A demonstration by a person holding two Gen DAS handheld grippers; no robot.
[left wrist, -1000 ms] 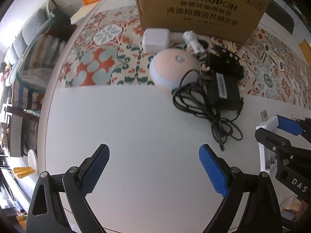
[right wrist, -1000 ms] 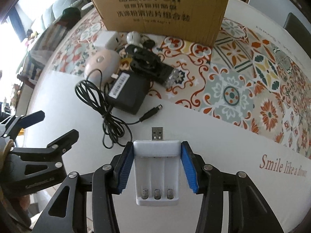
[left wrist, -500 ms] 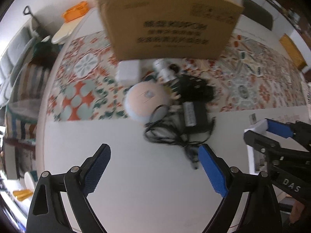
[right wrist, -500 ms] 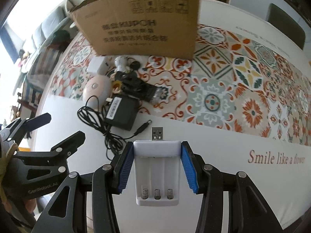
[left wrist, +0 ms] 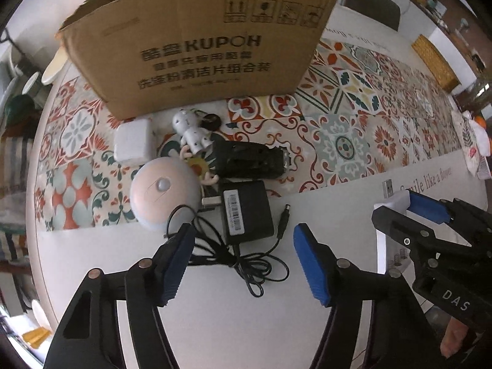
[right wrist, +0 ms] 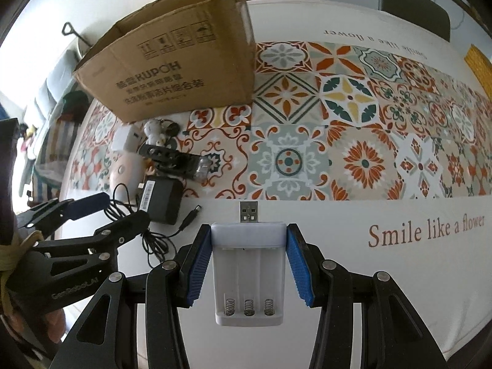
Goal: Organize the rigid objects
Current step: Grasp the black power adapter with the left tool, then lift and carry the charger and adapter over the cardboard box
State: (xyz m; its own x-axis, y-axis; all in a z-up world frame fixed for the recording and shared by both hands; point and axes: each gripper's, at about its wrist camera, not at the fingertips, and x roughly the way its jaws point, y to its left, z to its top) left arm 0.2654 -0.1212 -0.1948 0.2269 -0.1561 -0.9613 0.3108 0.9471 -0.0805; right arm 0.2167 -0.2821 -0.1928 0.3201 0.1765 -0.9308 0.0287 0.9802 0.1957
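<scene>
My right gripper is shut on a white USB battery charger, held above the table; it also shows at the right of the left wrist view. My left gripper is open and empty, above the black power adapter and its coiled cable. Behind lie a pink round device, a black gadget, a white figurine and a white cube plug. An open cardboard box stands behind them.
A patterned tablecloth covers the table's middle, with a white strip lettered "Smile like a flower" in front. A dark chair stands at the far side. A sofa lies beyond the left table edge.
Both grippers have lifted and moved toward the pile and box. The left gripper now hovers over the adapter and its jaws have narrowed. The right still holds the charger.
</scene>
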